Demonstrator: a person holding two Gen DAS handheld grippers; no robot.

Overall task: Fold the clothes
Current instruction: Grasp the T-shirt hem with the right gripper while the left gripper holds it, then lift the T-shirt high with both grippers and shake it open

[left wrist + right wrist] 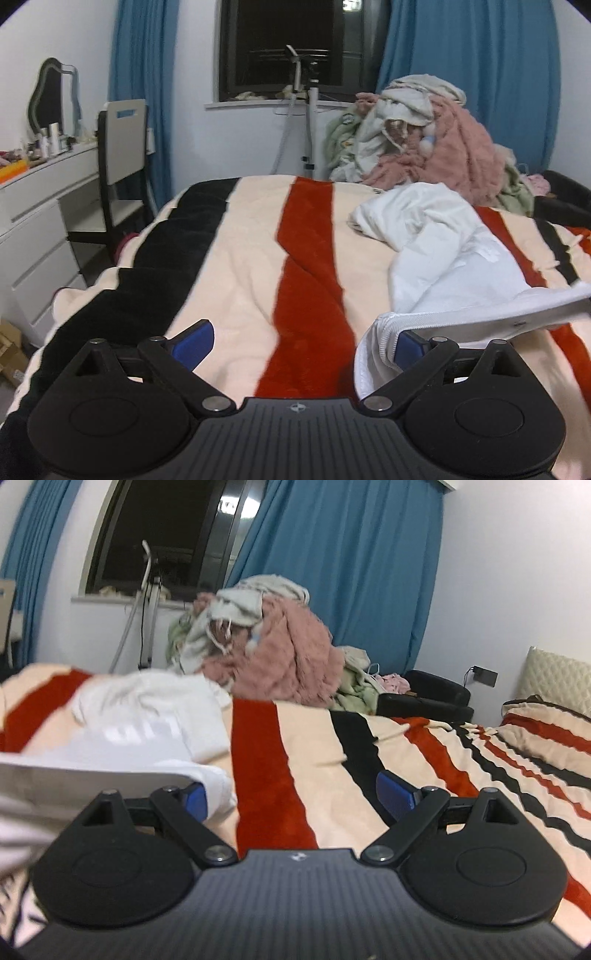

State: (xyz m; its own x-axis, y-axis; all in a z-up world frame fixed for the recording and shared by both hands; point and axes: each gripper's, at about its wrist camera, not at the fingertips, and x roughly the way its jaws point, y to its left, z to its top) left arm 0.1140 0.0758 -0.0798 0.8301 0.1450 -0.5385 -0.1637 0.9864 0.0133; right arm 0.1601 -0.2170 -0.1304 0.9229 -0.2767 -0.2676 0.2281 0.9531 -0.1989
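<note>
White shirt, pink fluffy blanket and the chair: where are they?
White shirt (pixel 443 236): left wrist view, on its crumpled middle.
Pink fluffy blanket (pixel 291 657): right wrist view, on its front fold in the pile.
Chair (pixel 125 140): left wrist view, on its pale backrest.

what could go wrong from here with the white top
1. Both grippers are open, yet the white top drapes over one finger of the left gripper and one of the right gripper. Pulling away may drag or snag the hem.
2. The top lies crumpled on the blanket, so a fold started now would likely trap wrinkles.
3. It lies close to the clothes pile, where a sleeve might catch.
</note>
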